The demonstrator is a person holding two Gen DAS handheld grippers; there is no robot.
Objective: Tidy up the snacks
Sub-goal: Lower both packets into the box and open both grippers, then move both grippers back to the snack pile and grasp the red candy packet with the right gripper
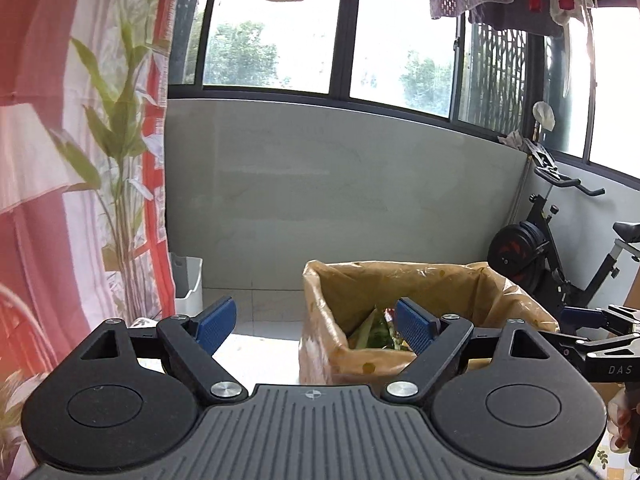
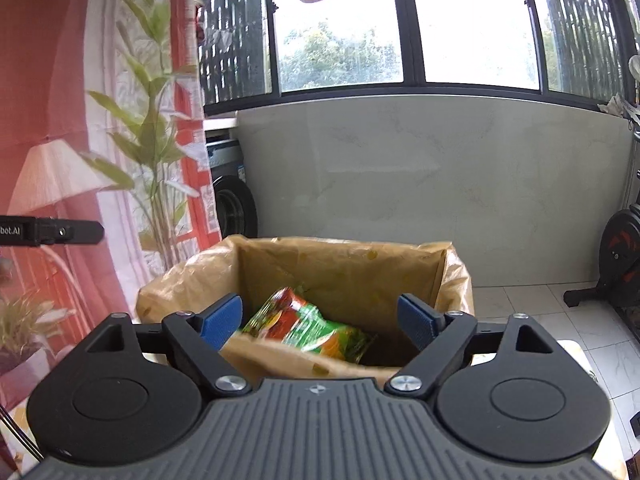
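Green-and-red snack packet (image 2: 308, 326) is lying inside the lined box (image 2: 344, 264). My right gripper (image 2: 320, 316) and left gripper (image 1: 316, 324) are hanging wide open, gripping nothing. Remaining snacks aren't showing.

A snack packet (image 2: 308, 326) lies in the lined box (image 2: 344, 268), exercise bike (image 2: 618, 264) right.

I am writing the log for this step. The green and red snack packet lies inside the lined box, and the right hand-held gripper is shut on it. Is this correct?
Not quite. In the right wrist view the right hand-held gripper is open, its blue pads clear of the snack packet. The packet does lie inside the lined box.
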